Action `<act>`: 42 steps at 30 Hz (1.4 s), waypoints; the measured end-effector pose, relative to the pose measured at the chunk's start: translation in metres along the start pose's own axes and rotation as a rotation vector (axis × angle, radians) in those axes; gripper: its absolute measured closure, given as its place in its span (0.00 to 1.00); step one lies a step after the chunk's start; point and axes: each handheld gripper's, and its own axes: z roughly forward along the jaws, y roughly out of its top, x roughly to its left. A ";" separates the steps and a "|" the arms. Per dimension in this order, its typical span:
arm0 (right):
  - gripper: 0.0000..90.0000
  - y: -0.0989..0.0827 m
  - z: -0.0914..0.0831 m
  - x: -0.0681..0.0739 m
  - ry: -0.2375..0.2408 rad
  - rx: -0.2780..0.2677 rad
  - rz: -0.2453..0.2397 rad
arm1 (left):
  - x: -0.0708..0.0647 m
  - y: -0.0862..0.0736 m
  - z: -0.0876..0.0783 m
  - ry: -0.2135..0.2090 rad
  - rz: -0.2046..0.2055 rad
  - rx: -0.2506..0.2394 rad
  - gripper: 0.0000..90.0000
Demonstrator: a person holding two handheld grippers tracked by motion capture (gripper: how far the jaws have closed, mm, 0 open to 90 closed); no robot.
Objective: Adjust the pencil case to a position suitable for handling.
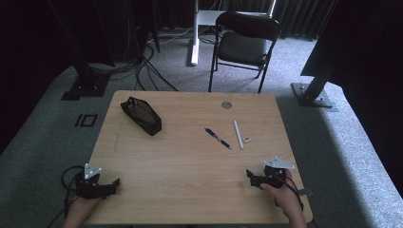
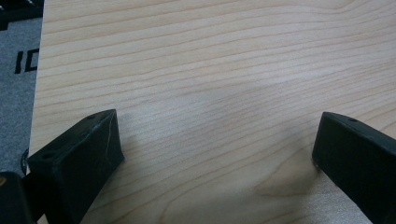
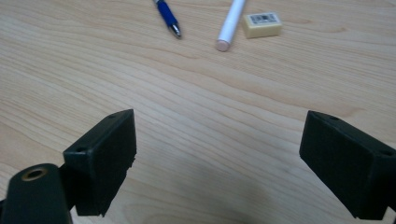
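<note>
A blue pen (image 1: 218, 138) lies near the table's middle right, with a white pen (image 1: 237, 134) and a small eraser (image 1: 246, 139) just to its right. A black pencil case (image 1: 141, 115) lies at the far left of the table. My left gripper (image 1: 113, 183) rests open at the near left corner, held by a hand. Its jaws stand wide over bare wood (image 2: 215, 135). My right gripper (image 1: 251, 178) is open at the near right. Ahead of it lie the blue pen (image 3: 167, 15), the white pen (image 3: 230, 24) and the eraser (image 3: 262, 24).
The wooden table (image 1: 190, 180) has a round cable grommet (image 1: 226, 105) at its far edge. A black folding chair (image 1: 244, 45) stands behind the table on grey carpet. Dark frame posts (image 1: 316, 85) stand on both sides.
</note>
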 end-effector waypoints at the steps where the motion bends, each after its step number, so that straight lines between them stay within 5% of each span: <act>1: 0.12 0.001 0.001 0.001 0.003 -0.002 -0.004 | 0.000 0.000 0.000 0.000 0.000 0.000 0.02; 42: 0.12 0.053 0.039 0.056 0.129 -0.066 -0.075 | 0.000 0.000 0.000 0.000 0.000 0.000 0.02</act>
